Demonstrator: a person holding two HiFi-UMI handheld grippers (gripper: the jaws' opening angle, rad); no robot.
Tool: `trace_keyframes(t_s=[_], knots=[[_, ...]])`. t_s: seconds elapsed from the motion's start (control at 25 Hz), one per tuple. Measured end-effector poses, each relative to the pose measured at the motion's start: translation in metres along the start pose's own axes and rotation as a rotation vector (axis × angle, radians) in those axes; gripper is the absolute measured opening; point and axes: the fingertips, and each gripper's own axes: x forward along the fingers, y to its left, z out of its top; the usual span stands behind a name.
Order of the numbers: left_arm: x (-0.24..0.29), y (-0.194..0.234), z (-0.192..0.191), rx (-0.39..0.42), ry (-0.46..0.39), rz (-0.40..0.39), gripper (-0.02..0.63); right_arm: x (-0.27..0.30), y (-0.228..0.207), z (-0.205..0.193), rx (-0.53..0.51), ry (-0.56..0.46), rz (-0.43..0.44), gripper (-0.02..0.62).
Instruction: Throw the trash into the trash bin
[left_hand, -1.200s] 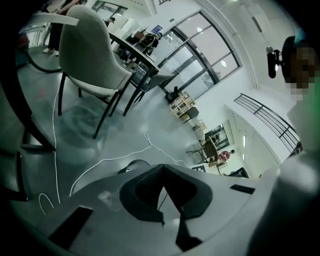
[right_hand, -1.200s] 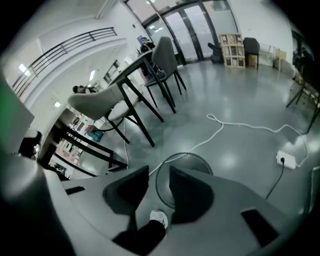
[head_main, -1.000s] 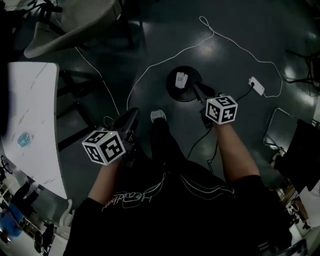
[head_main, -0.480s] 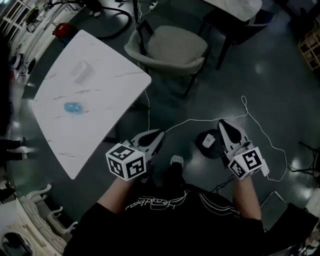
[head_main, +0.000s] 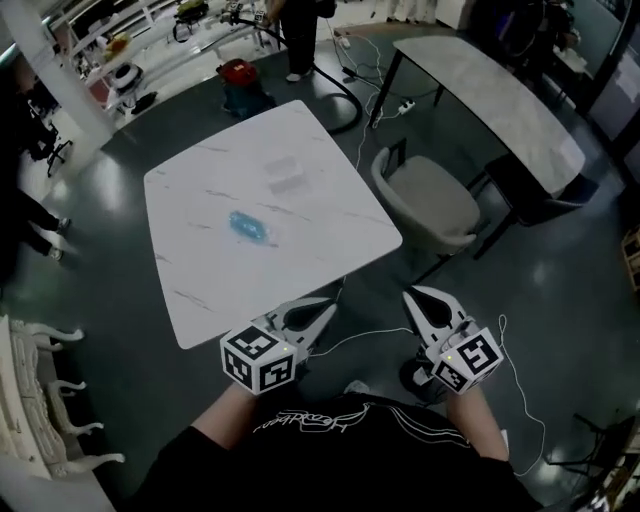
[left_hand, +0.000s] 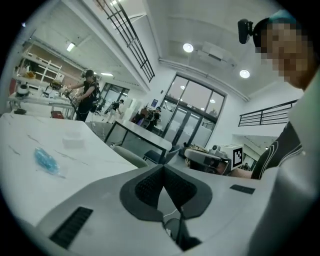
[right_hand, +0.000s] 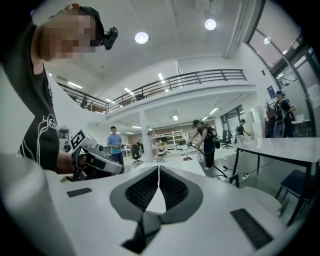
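Dark grey floor runs through this open workshop hall, with a white marble-topped table (head_main: 200, 280) standing just ahead. A second ago the head view looked straight down at the trash bin with a white scrap inside it. Now it has lifted to the table, and both grippers have come up with it. That suggests one piece is already binned and the next fetch is starting.

On the table lies a crumpled blue piece of trash (head_main: 252, 226), well apart from both grippers. Farther back sits a pale see-through item (head_main: 287, 175), too faint to name. The left gripper (head_main: 318, 312) aims at the table's near edge, jaws pressed together with nothing between them. The right gripper (head_main: 418, 298) is likewise closed and empty. The trash bin (head_main: 410, 378) is mostly hidden behind the right gripper, its contents out of sight.
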Motion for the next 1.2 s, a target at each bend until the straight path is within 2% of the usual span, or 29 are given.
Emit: trace_keyframes(t_s=[0.08,0.2,0.52,0.64,0.88,1.12,1.2], knots=[[-0.023,0.023,0.009,0.015,-0.03,0.027,0.005,0.033,0.017,0.006,-0.01,0.016,0.049,0.034],[-0.059,0.059,0.024,-0.007,-0.081,0.073,0.005,0.077,0.045,0.014,-0.01,0.037,0.112,0.034],[-0.148,0.154,0.048,-0.031,-0.143,0.147,0.005,0.188,0.096,0.018,0.04,0.069,0.176,0.037],[-0.17,0.184,0.051,-0.052,-0.15,0.155,0.005,0.224,0.108,0.013,0.032,0.106,0.173,0.039],[-0.206,0.247,0.049,-0.071,-0.133,0.178,0.005,0.304,0.134,-0.008,0.022,0.163,0.232,0.146],[-0.228,0.3,0.038,-0.133,-0.117,0.206,0.005,0.372,0.125,-0.053,-0.02,0.288,0.188,0.262],[-0.232,0.314,0.034,-0.155,-0.11,0.214,0.005,0.391,0.114,-0.07,-0.034,0.333,0.168,0.281]])
